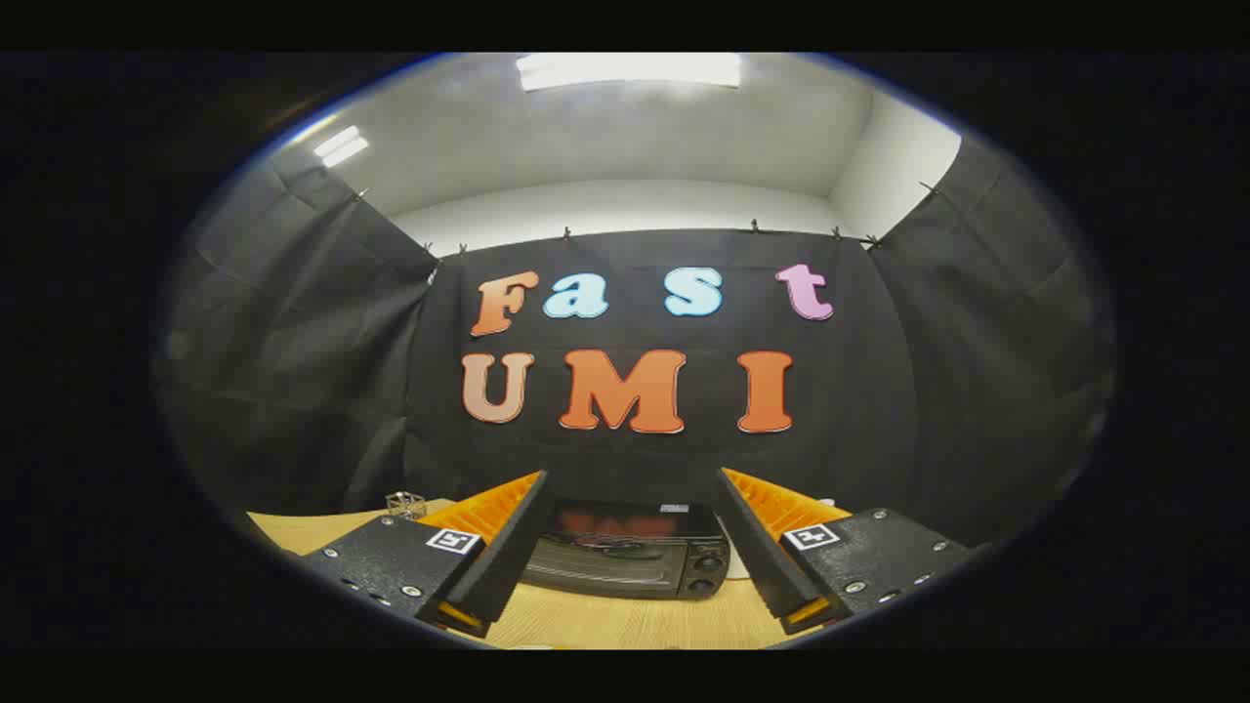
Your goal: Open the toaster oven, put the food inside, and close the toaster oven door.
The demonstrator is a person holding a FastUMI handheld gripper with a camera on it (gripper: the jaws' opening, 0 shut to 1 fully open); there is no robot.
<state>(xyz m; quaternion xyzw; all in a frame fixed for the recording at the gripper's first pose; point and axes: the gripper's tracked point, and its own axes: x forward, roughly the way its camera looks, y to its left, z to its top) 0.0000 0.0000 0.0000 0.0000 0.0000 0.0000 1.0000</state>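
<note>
Beyond fingers (508,547): toaster oven (630,557), door seemingly closed; jaws spread wide, holding nothing

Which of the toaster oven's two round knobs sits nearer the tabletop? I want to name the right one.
The lower knob on the toaster oven, near its bottom edge; the other knob sits directly above it. The open gripper holds nothing.

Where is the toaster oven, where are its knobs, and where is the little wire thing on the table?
toaster oven (605,566): gripper view, on its shut glass door.
knobs (705,574): gripper view, on the panel beside the door.
wire thing (406,504): gripper view, on its frame, beyond the open gripper (630,557).
</note>
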